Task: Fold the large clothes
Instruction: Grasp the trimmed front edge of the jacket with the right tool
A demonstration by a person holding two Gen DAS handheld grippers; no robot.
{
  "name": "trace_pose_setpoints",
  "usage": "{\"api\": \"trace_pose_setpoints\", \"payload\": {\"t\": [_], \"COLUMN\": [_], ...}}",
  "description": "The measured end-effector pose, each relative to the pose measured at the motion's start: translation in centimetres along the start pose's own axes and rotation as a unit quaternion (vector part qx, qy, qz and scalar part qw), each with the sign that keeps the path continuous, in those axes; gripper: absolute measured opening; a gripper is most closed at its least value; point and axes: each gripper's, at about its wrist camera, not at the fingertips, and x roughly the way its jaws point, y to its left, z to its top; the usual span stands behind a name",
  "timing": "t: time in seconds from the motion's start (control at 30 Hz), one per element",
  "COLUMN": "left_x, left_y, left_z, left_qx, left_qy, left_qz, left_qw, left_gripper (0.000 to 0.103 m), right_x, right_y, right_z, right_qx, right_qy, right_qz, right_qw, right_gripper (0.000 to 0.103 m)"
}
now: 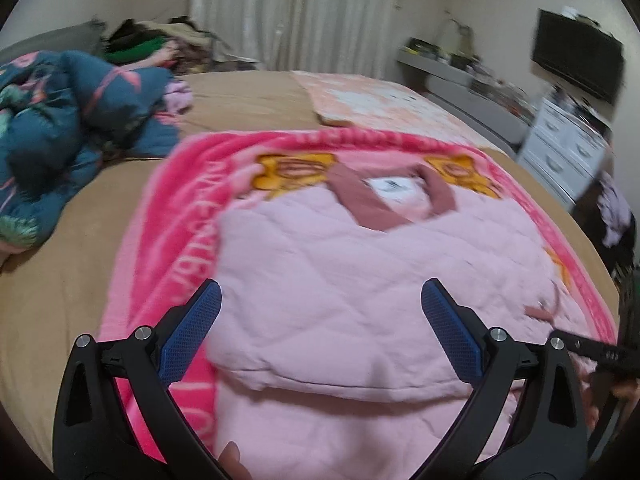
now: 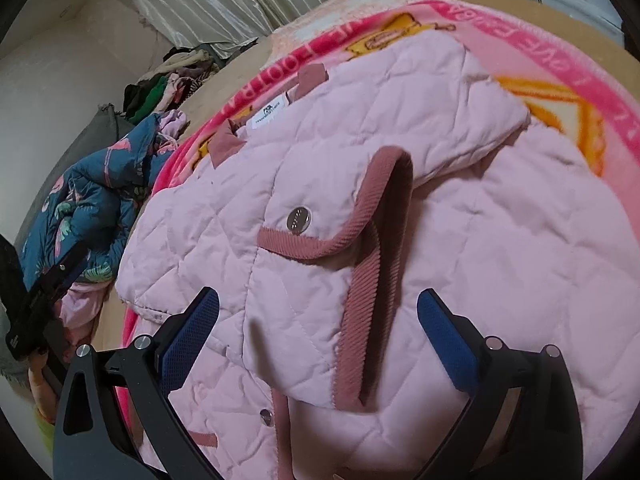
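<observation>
A pink quilted jacket [image 2: 400,208] lies partly folded on a bright pink blanket [image 1: 168,216] spread over the bed [image 1: 60,288]. Both the left gripper [image 1: 320,320] and the right gripper [image 2: 318,320] hover above it, jaws spread wide, holding nothing. A crumpled blue quilt [image 1: 60,128] sits by the bed's far left edge.

Pale pink quilted jacket [image 2: 460,248], rose trim

A tan bed [image 1: 248,96] carries a pink blanket [image 1: 160,240], a blue quilt [image 1: 60,128] and a peach mat [image 1: 380,100].
</observation>
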Motion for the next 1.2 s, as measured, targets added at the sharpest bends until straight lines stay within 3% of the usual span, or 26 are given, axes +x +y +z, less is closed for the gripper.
{"api": "trace_pose_setpoints", "payload": {"t": [0.27,0.33,0.57,0.6,0.87,1.2], "left_x": [-0.1,-0.1,0.6,0.7,1.2,2.3], "left_y": [2.8,3.0,3.1,3.2,3.3,0.8], "left_z": [0.4,0.4,0.3,0.3,-0.1,-0.6], "left_qx": [-0.05,-0.055,-0.059,-0.059,-0.084,-0.055], "left_qy": [-0.004,-0.006,-0.003,-0.003,0.002,0.006], "left_qz": [-0.002,-0.003,0.001,0.001,-0.014,-0.03], "left_qw": [0.9987,0.9985,0.9983,0.9982,0.9963,0.998], "left_gripper": [0.094,0.094,0.094,0.094,0.094,0.094], "right_x": [1.8,1.9,1.1,0.5,-2.9,-4.9], "right_y": [0.2,0.4,0.7,0.9,4.4,5.3], "right_z": [-0.2,-0.3,-0.1,0.0,3.4,9.2], "right_qx": [-0.01,-0.018,-0.047,-0.056,-0.148,-0.207], "right_qy": [0.002,-0.001,-0.02,-0.03,-0.088,-0.132], "right_qz": [0.008,0.0,0.015,0.02,0.008,-0.039], "right_qw": [1.0,1.0,0.999,0.998,0.985,0.969], "right_gripper": [0.097,0.088,0.028,0.023,0.018,0.015]}}
